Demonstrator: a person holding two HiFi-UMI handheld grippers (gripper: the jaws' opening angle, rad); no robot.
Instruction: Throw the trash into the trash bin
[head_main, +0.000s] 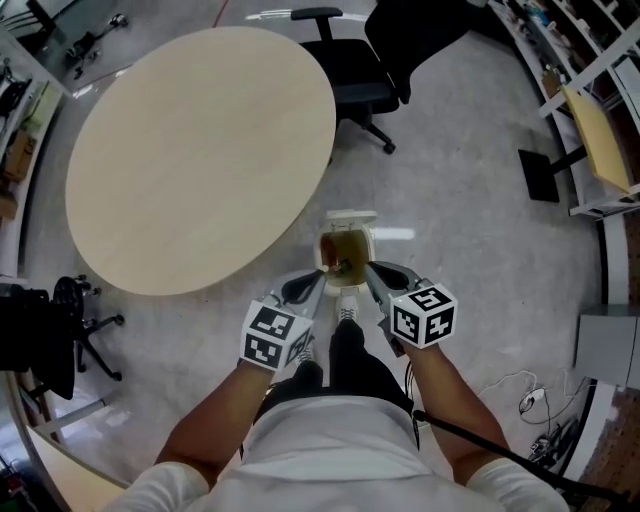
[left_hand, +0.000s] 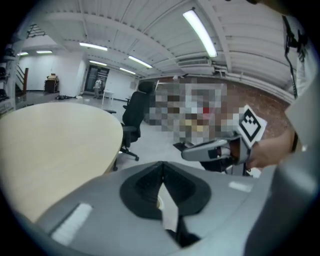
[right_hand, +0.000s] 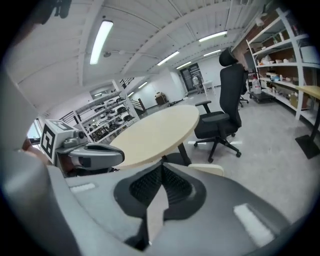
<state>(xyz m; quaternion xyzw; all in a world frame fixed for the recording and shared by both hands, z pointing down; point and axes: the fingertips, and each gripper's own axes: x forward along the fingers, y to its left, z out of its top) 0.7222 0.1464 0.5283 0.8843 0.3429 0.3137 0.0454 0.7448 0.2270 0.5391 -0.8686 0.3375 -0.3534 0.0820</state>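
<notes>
I read both claws as closed and empty: the left claw (left_hand: 161, 166) shows its jaw tips meeting with only floor behind them, and so does the right claw (right_hand: 161, 169). The trash bin (head_main: 350, 220) stands open on the floor, just off the near right edge of the round table (head_main: 200, 150). In the head view it sits between the two claw tips. Its interior is brownish, and I cannot single out any piece of trash there. The person's shoes (head_main: 346, 312) are just beside the bin. A black office chair (head_main: 350, 75) stands at the table's far right edge, and a second chair (head_main: 85, 310) by its near left edge. A cable (head_main: 510, 385) lies on the floor well to the right.
</notes>
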